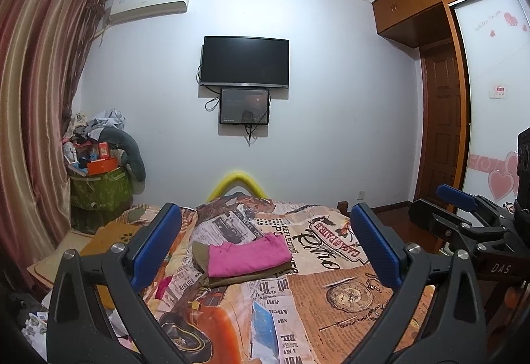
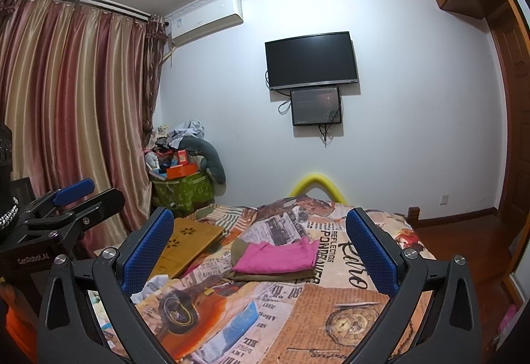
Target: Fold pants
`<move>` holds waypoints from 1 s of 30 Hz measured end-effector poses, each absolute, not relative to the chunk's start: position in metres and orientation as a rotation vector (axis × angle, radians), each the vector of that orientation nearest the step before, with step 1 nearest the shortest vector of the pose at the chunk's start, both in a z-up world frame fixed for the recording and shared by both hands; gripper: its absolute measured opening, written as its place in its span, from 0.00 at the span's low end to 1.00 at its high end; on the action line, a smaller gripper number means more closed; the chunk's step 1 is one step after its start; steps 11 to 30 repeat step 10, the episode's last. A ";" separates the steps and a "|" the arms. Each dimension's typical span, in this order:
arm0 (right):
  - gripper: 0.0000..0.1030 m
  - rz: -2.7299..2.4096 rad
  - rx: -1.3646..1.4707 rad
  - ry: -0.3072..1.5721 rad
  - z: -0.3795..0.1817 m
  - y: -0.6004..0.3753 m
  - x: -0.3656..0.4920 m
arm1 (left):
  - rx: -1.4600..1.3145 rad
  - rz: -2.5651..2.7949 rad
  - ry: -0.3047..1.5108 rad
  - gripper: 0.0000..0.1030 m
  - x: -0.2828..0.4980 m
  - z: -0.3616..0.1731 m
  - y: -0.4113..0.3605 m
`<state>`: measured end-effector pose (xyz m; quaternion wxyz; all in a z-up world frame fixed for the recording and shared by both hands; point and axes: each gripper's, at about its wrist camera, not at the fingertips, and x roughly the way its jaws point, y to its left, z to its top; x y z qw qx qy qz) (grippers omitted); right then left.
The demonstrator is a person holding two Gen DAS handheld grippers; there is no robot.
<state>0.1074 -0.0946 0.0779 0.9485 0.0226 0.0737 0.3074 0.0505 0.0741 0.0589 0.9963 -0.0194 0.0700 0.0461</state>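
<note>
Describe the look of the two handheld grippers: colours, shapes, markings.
Both match: the left gripper and right gripper have black plastic frames with triangular cut-outs, silver round screw heads, and long fingers faced with textured blue pads. White lettering marks each body: "DAS" on the right, "GenRobot.AI" on the left.

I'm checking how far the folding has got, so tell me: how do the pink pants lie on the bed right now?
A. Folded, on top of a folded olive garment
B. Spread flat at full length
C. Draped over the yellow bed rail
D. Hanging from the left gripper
A: the pink pants lie folded on the olive garment on the bedspread, with the left gripper and right gripper both open and holding nothing.
</note>
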 end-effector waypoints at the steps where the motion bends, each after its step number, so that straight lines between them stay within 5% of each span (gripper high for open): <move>1: 1.00 0.626 0.046 0.151 0.077 -0.094 0.108 | -0.039 0.092 0.142 1.00 0.051 0.059 0.075; 30: 1.00 0.629 0.043 0.159 0.076 -0.093 0.108 | -0.037 0.080 0.148 1.00 0.051 0.057 0.074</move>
